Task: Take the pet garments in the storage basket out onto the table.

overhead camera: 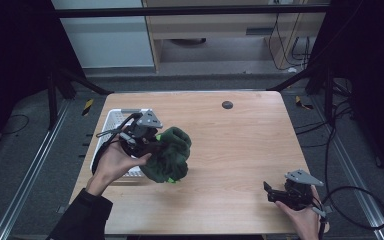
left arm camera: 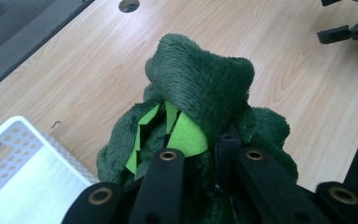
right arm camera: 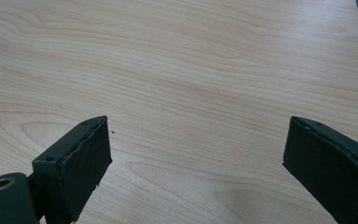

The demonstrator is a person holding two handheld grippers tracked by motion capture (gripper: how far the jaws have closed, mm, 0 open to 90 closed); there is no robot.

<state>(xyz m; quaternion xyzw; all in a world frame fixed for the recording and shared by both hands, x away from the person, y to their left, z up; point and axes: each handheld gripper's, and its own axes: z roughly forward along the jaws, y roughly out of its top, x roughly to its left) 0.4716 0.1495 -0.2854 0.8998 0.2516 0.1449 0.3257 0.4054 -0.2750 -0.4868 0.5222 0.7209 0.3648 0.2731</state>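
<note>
A dark green plush toy (overhead camera: pixel 171 154) with bright green felt patches hangs just right of the white basket (overhead camera: pixel 109 131), low over the wooden table (overhead camera: pixel 230 145). My left gripper (overhead camera: pixel 147 146) is shut on it; in the left gripper view the black jaws press into the plush toy (left arm camera: pixel 200 88) from below, and the felt patches (left arm camera: pixel 186 135) show between the folds. My right gripper (overhead camera: pixel 271 192) rests at the table's front right corner, held by a hand. Its two fingers (right arm camera: pixel 77 158) stand wide apart over bare wood with nothing between them.
The white perforated basket (left arm camera: pixel 28 172) lies at the table's left side, under my left hand. A round cable hole (overhead camera: pixel 227 104) sits near the far edge. Black frame posts and cables flank the table on both sides.
</note>
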